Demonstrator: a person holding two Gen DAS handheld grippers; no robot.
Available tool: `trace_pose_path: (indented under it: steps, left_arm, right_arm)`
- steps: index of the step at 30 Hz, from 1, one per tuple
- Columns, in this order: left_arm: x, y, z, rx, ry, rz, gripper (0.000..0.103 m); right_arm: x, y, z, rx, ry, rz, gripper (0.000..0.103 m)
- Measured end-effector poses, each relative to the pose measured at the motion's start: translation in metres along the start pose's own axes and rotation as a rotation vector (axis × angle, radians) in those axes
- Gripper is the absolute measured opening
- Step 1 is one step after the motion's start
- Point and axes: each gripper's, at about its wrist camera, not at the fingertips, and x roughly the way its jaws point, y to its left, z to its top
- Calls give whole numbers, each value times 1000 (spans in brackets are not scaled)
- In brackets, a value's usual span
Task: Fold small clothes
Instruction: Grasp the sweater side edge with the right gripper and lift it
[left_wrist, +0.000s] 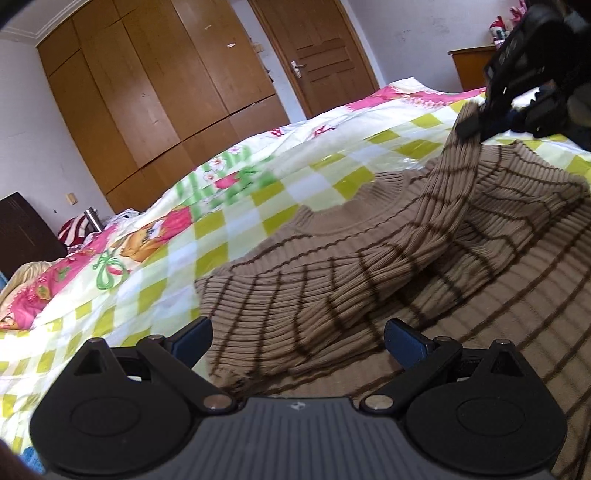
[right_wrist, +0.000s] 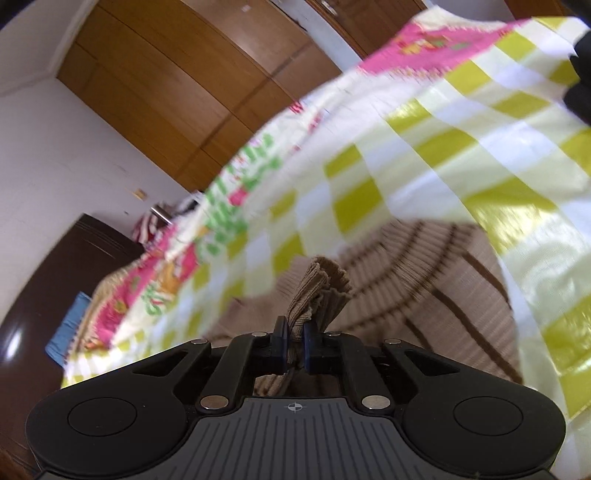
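The left gripper (left_wrist: 298, 341) was low over the brown sweater (left_wrist: 369, 288). Its jaws were wide apart, and they held nothing. The right gripper (right_wrist: 294, 345) was up higher and tipped to one side. Its jaws were pressed tight on a bunched bit of the sweater and held that bit up. In the left wrist view, the right gripper showed at the top right corner.

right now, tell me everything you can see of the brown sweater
The sweater is a tan ribbed knit crossed by thin dark brown stripes, with a plain ribbed round collar. It lies spread on the checked bedsheet, body mostly flat. One sleeve is lifted and stretched up, its bunched cuff pinched in the right gripper. The left gripper hovers open over the near edge, not gripping it.
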Motion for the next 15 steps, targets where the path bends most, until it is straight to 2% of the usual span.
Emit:
trace_pose_path:
  steps: [5,11,15]
  left_arm:
    - [-5,-12,2,29,-30,-40,103]
    - [-13,-28,1,81,-65,-16,103]
    - [-8,-19,16,8,-85,-17,103]
  right_arm:
    - [-7,20,5,-40,-23,34,8]
    - [-5,47,15,-98,-32,89,7]
    - [-8,65,17,-128,-41,122,7]
